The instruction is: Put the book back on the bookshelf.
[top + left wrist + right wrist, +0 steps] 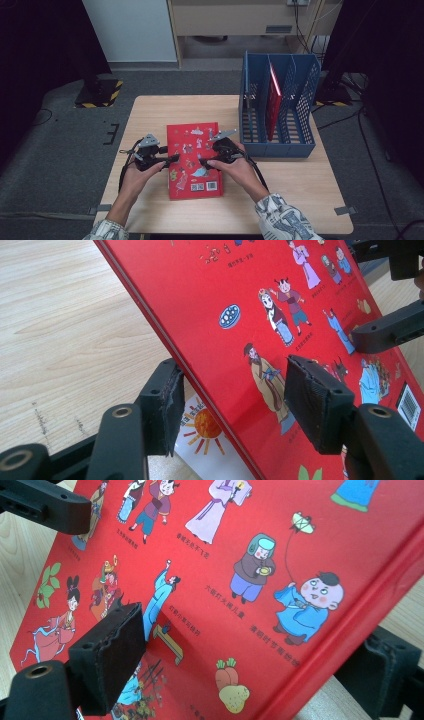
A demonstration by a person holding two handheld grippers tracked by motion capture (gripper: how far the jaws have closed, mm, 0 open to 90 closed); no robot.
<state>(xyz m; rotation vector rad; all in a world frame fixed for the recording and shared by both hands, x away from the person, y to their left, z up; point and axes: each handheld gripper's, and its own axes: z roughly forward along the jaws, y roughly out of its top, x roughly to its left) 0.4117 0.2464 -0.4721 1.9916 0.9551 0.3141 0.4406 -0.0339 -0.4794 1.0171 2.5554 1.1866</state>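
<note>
The red book point(194, 160) lies near the middle of the wooden surface point(150, 115), toward its near edge, with its long axis running near to far and its barcode end nearest the person. In the high view the hands and both grippers cover parts of the book's left and right edges, so the contact there is hard to read from above. The left gripper point(170, 160) sits at the book's left edge; in the left gripper view its jaws are spread wide, one below the raised cover edge and one above the cover face, with a gap on both sides, so it does not pinch the book point(280, 315). Beneath the lifted cover a white page with an orange sun drawing peeks out, largely hidden. The right gripper point(206, 162) is at the book's right side; in the right gripper view its jaws also stand apart, one over the illustrated cover point(240, 570), the other below the thick red edge and partly cut off by the frame's corner. Whether that lower jaw touches the book cannot be told. To the far right stands a blue file rack point(300, 145), holding a second red book point(273, 100) upright in a middle slot, seen edge-on.
</note>
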